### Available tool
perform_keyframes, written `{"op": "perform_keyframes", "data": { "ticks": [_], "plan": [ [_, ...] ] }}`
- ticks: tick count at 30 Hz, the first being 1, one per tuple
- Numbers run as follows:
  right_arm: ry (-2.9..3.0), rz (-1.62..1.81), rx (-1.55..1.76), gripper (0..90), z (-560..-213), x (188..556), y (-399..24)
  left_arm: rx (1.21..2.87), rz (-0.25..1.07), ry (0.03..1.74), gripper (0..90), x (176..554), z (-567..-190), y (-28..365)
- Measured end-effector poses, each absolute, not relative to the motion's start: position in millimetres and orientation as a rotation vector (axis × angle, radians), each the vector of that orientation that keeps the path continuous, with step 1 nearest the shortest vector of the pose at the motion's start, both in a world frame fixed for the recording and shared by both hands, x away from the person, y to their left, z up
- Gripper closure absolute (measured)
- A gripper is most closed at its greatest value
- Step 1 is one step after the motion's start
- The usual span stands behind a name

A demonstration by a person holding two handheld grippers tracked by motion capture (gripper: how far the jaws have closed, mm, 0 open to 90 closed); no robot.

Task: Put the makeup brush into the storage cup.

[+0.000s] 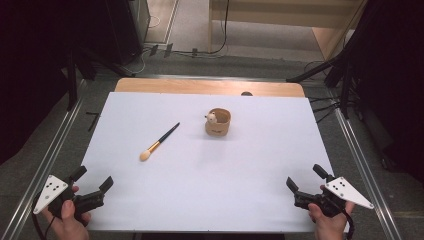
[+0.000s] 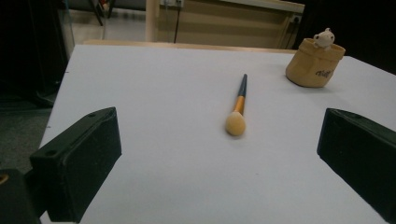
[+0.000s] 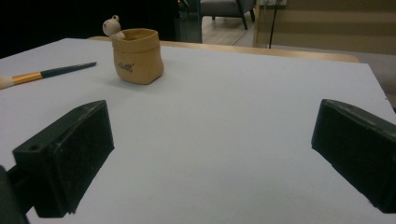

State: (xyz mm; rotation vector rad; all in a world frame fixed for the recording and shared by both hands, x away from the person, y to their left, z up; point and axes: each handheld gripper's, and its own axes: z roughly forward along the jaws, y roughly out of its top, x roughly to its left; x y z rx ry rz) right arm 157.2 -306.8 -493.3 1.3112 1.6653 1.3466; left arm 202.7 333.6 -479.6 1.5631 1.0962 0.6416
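Observation:
A makeup brush (image 1: 159,142) with a dark handle, gold ferrule and pale tuft lies flat on the white table (image 1: 200,175), left of centre; it also lies ahead of the left jaws (image 2: 237,108). A small tan pot (image 1: 218,122) with a little white animal figure on its rim stands upright near the table's middle-back (image 2: 314,63) (image 3: 136,55). My left gripper (image 1: 92,179) rests open at the near left corner, nothing between its jaws. My right gripper (image 1: 305,179) sits open at the near right corner, also empty. The brush tip (image 3: 21,78) shows at the far left of the right gripper view.
A wooden strip (image 1: 210,86) borders the table's far edge. Metal rails (image 1: 50,155) run along both sides. Cables and dark stands (image 1: 330,75) sit on the floor behind.

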Motion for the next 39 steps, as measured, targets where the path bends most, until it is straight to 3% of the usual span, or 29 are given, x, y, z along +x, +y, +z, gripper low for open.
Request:
{"op": "perform_keyframes", "data": {
  "ticks": [25,39],
  "plan": [
    [1.649,1.366,1.336,6.3,-488,153,-317,1.624,0.485,1.062,0.0,255,-450,306],
    [1.684,1.345,1.321,7.9,-490,152,-313,1.746,0.432,1.036,0.0,294,-436,277]
  ]
}}
